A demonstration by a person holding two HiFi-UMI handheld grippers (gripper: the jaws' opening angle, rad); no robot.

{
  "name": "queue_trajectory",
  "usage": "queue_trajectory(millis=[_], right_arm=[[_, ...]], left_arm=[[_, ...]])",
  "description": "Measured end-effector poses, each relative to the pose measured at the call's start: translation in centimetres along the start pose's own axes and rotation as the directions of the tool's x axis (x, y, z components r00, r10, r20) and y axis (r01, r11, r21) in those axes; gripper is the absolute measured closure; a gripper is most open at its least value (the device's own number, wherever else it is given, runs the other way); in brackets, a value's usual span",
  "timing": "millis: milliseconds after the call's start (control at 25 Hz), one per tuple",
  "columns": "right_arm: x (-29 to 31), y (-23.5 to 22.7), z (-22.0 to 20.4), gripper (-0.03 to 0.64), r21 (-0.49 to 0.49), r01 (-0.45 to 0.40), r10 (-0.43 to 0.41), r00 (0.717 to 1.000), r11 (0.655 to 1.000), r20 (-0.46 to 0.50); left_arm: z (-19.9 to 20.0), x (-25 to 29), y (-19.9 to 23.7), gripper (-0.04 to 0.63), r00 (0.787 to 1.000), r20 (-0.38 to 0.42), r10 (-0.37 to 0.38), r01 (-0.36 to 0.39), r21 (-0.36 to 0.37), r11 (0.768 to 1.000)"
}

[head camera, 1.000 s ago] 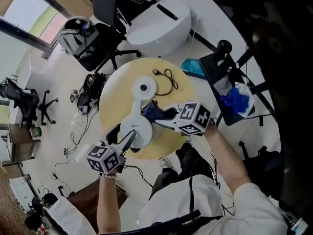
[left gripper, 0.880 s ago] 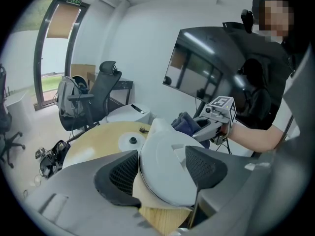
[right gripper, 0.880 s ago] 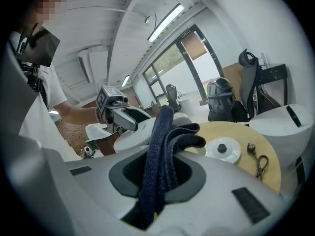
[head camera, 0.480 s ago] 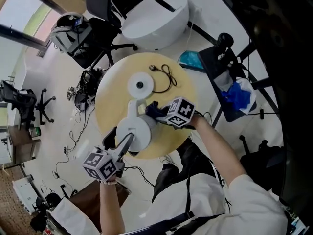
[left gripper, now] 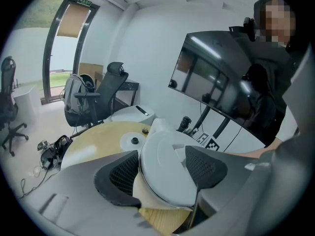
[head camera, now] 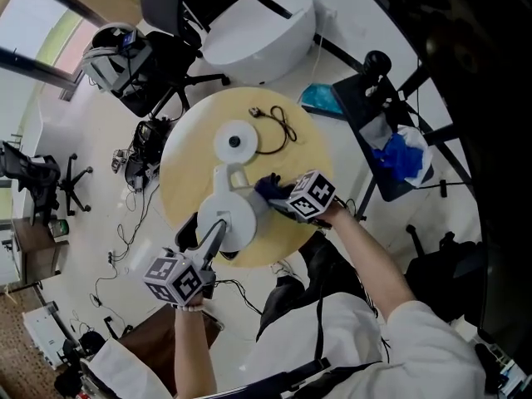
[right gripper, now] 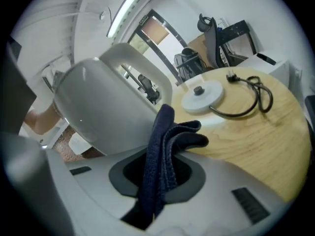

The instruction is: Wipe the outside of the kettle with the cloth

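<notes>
The wiping step is in hand. The right claw (right gripper: 155, 181) is clamped on a folded dark blue cloth (right gripper: 162, 146), which sticks out past its tips and lies against the side of the white kettle (head camera: 229, 214), close to the handle. The left claw (left gripper: 165, 168) is spread wide with the kettle's top between its pads. From this view it seems to be pressed on both sides and steadying the kettle, though I cannot be sure how firm the contact is.

The kettle stands on the round wooden desk (head camera: 299, 160), off its white base (head camera: 234, 142), which sits just beyond it toward the far side. The black cord (head camera: 281, 127) curls from the base toward the far right of the desk.

The next move, as I judge it, calls for the cloth to slide around the kettle wall under light pressure while the left claw keeps the kettle from turning or tipping. To reach the hidden side, the kettle would need to be turned or the left hold shifted.

Room is uneven. The kettle is near the desk edge on the person's side, and the left claw reaches in over that edge, so a hard push that way could send it off. To the right of the kettle the desk is bare wood. The base and cord narrow the far side.
</notes>
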State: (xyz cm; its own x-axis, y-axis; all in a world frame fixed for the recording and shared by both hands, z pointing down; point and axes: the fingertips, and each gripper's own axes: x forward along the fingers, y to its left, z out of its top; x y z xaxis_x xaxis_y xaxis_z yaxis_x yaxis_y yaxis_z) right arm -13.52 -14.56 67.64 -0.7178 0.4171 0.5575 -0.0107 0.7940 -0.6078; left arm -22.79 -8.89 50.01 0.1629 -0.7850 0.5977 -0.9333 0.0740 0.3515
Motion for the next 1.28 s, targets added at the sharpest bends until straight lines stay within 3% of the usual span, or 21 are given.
queue_trajectory(millis=[200, 480, 600, 840, 1120, 1280], right_arm=[[-5.2, 6.0, 4.5, 0.551, -0.054, -0.023, 0.033, 0.980, 0.998, 0.197], [-10.3, 12.5, 8.1, 0.551, -0.157, 0.015, 0.035, 0.948, 0.988, 0.316], [-10.1, 12.9, 7.1, 0.551, -0.131, 0.011, 0.032, 0.948, 0.991, 0.317], [-5.8, 8.1, 1.7, 0.551, 0.048, 0.041, -0.052, 0.965, 0.998, 0.256], [0.2, 0.9, -4.7, 0.551, 0.208, 0.152, -0.173, 0.981, 0.966, 0.085], [1.4, -0.2, -5.9, 0.551, 0.231, 0.192, -0.205, 0.978, 0.954, 0.033]], left_arm=[[0.0, 0.0, 0.0, 0.291, 0.999, 0.018, 0.042, -0.042, -0.014, 0.999], [0.0, 0.1, -0.3, 0.293, 0.995, 0.052, 0.083, -0.082, -0.020, 0.996], [0.1, 0.0, -0.3, 0.293, 0.992, 0.072, 0.101, -0.100, -0.026, 0.995], [-0.1, -0.3, -0.6, 0.295, 0.987, 0.081, 0.141, -0.138, -0.050, 0.989], [-0.2, -0.4, -0.6, 0.295, 0.980, 0.088, 0.177, -0.169, -0.090, 0.982], [-0.2, -0.5, -0.5, 0.293, 0.972, 0.112, 0.206, -0.193, -0.112, 0.975]])
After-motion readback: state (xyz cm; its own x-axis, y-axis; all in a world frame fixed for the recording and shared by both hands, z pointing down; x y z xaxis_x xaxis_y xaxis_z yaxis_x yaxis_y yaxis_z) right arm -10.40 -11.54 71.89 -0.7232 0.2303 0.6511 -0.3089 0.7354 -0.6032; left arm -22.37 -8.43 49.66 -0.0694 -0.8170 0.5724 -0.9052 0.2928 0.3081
